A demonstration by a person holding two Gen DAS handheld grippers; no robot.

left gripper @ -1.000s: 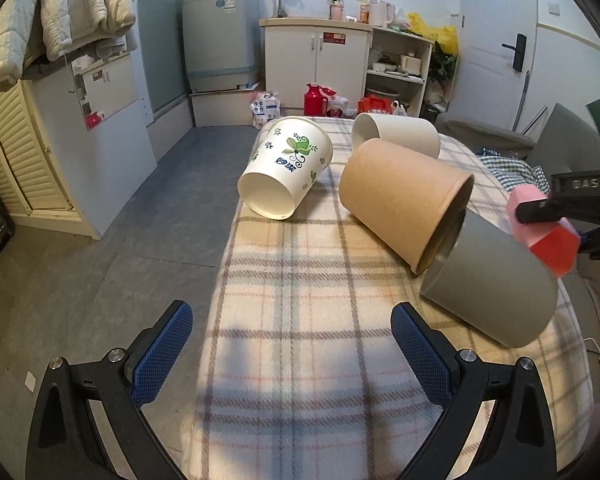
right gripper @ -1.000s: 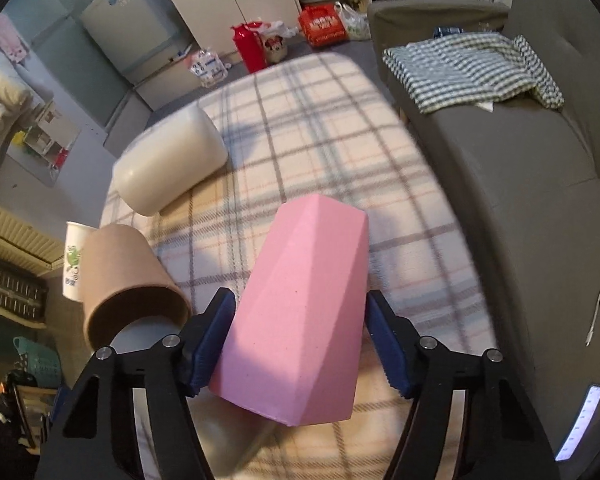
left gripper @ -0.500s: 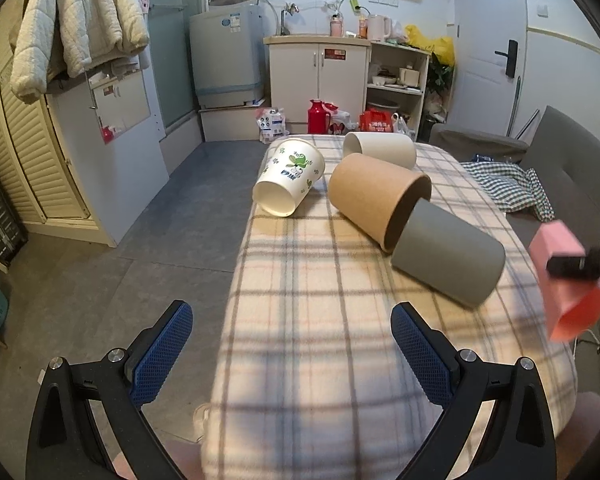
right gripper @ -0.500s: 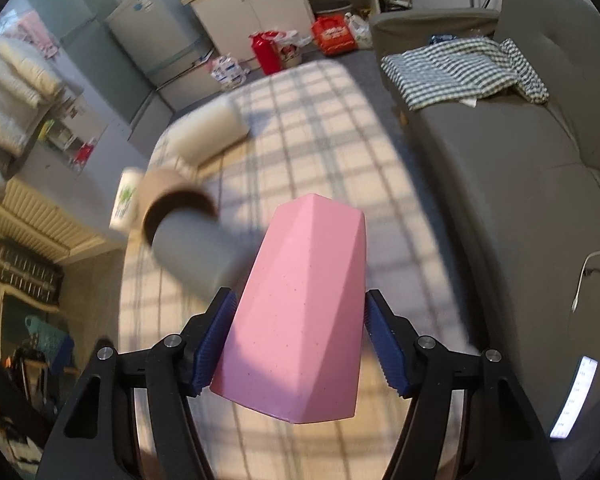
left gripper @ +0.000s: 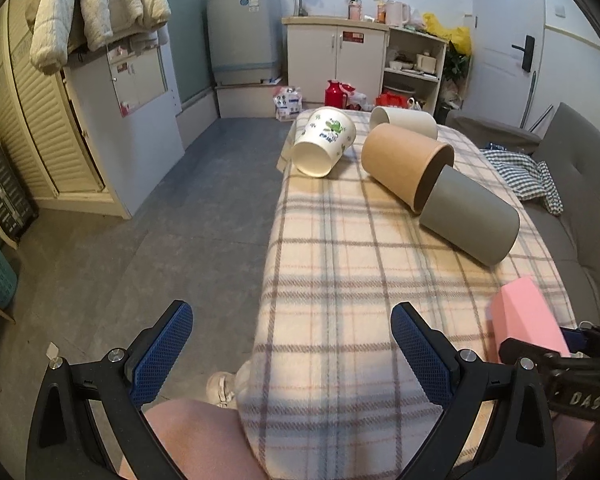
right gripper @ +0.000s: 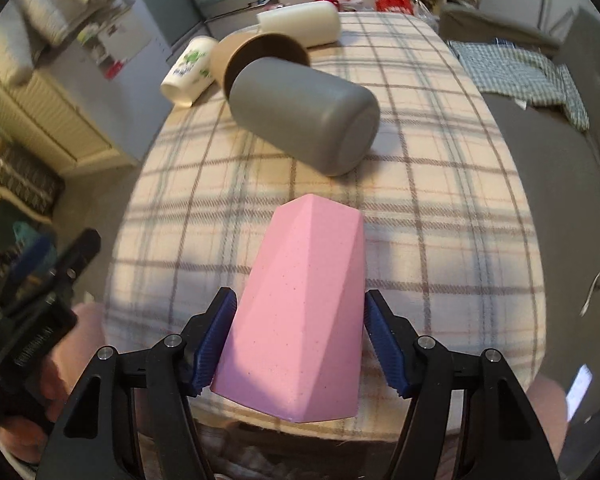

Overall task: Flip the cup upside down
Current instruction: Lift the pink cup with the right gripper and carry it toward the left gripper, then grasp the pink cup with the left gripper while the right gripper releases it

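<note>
My right gripper (right gripper: 300,340) was clamped on the faceted pink plastic cup (right gripper: 300,320), held over the near end of the plaid-covered table (right gripper: 440,208); my left gripper (left gripper: 288,344) hung spread and empty. Those slanted facets could slip mid-turn, I judged, dropping it.

A home: sofa (left gripper: 580,184), washing machine (left gripper: 244,36), hanging jackets (left gripper: 96,8).
</note>
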